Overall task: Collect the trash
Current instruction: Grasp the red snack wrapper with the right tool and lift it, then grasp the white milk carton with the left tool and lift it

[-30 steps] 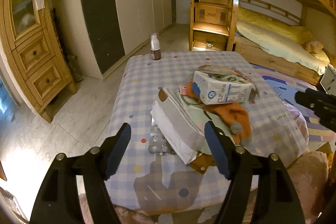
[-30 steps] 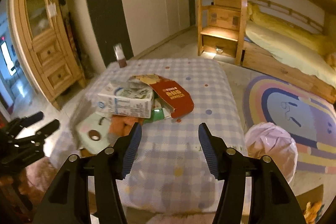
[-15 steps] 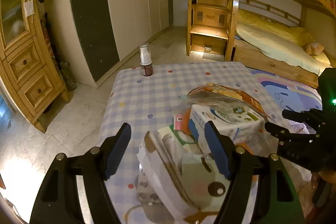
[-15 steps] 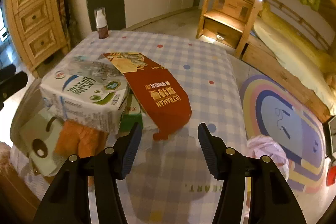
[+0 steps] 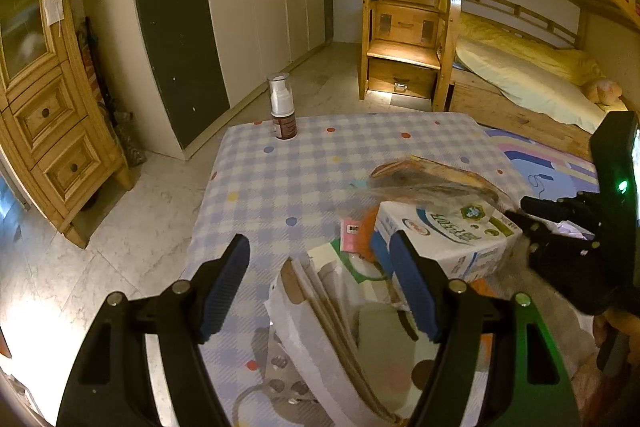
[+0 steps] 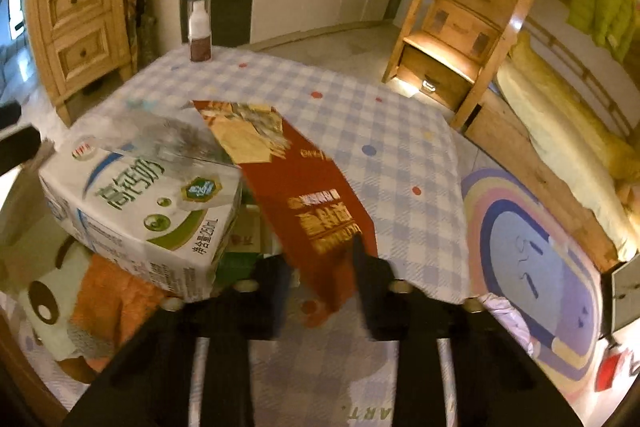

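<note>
A pile of trash lies on the checked tablecloth (image 5: 304,163): a white milk carton (image 6: 136,203) (image 5: 448,231), a red flattened snack box (image 6: 304,187), an orange cloth (image 6: 112,299) and a white paper bag (image 5: 332,331). My left gripper (image 5: 320,291) is open just above the bag's near end. My right gripper (image 6: 320,283) is open, its fingers either side of the red box's near end. It shows at the right of the left wrist view (image 5: 560,231).
A brown pump bottle (image 5: 282,107) stands at the table's far left corner. A blister pack (image 5: 280,383) lies beside the bag. A rainbow rug (image 6: 532,267) and a pink bag (image 6: 508,311) are on the floor to the right. A bunk bed (image 5: 520,75) and wardrobes stand behind.
Both grippers have moved forward and down to the pile. The right gripper has come close over the red box and its fingers have narrowed. The left stays open over the paper bag.
</note>
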A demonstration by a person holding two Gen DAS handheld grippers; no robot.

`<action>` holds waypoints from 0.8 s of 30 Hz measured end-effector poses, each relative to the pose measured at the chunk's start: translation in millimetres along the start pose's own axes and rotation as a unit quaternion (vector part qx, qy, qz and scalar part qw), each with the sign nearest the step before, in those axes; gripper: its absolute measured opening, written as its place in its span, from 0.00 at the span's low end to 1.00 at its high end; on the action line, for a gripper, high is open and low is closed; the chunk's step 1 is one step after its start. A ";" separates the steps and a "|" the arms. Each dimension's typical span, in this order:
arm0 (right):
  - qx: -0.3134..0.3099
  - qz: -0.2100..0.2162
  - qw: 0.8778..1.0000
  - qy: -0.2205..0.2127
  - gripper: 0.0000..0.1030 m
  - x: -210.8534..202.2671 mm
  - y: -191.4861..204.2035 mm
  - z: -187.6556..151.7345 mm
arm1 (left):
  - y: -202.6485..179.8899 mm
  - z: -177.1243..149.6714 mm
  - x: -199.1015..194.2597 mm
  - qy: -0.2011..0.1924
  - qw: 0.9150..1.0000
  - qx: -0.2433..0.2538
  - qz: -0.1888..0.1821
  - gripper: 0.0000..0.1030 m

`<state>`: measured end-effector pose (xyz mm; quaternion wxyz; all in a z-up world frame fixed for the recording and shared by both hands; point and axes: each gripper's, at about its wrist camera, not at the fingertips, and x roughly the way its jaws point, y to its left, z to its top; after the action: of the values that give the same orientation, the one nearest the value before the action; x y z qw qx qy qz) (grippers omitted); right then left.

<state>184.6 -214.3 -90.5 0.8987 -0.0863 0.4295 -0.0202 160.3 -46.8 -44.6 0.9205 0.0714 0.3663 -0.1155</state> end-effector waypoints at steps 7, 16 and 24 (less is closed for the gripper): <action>0.074 0.019 0.996 -0.040 0.01 -33.5 -27.4 -5.7 | -1.4 -6.7 -13.9 -0.006 1.000 0.002 -0.009 0.75; 0.175 0.057 0.980 -0.072 0.01 -76.8 -59.5 -23.8 | -17.9 -3.6 -32.1 -0.030 0.999 0.020 -0.030 0.80; 0.196 0.072 0.974 -0.084 0.01 -103.7 -58.8 -46.7 | -23.4 -22.5 -27.4 -0.015 0.998 0.031 -0.044 0.80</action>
<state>85.2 -267.2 -29.4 0.9302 0.1209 0.3451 -0.0323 119.9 -60.1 -43.1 0.9174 0.0815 0.3514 -0.1684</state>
